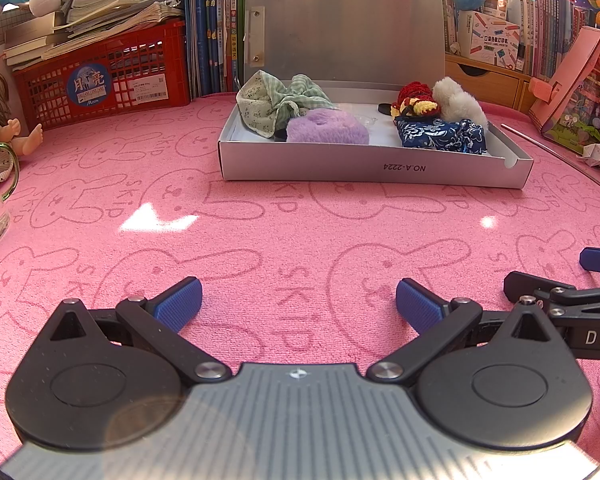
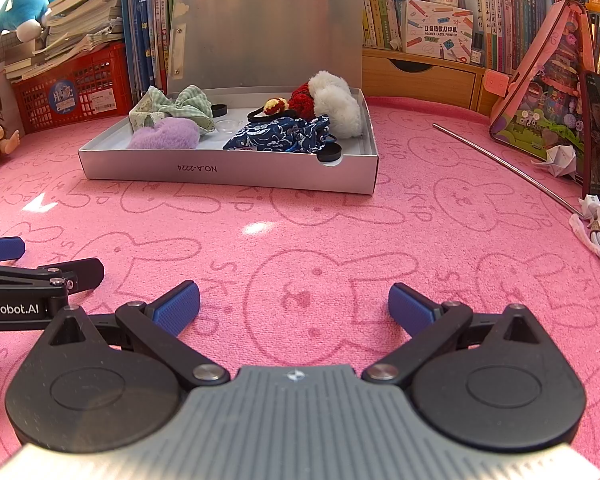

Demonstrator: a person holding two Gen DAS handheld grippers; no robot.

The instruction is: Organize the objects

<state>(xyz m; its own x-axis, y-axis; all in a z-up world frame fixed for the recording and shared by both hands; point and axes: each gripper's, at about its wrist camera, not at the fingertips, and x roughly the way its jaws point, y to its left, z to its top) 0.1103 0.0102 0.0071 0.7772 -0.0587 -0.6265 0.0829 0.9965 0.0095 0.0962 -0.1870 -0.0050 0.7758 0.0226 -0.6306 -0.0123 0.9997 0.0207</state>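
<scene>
While both grippers hover low over pink mat (image 1: 260, 220), left gripper (image 1: 299, 300) and right gripper (image 2: 294, 304) spread wide, holding nothing. Hair accessories already sit inside open silver box (image 2: 228, 174), lid propped up against books for access. Judged near finished. Small clear item mid-box unidentifiable; box floor partly hidden.

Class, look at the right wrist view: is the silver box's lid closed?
No, the silver box has its lid standing upright and open, showing hair accessories inside.
</scene>
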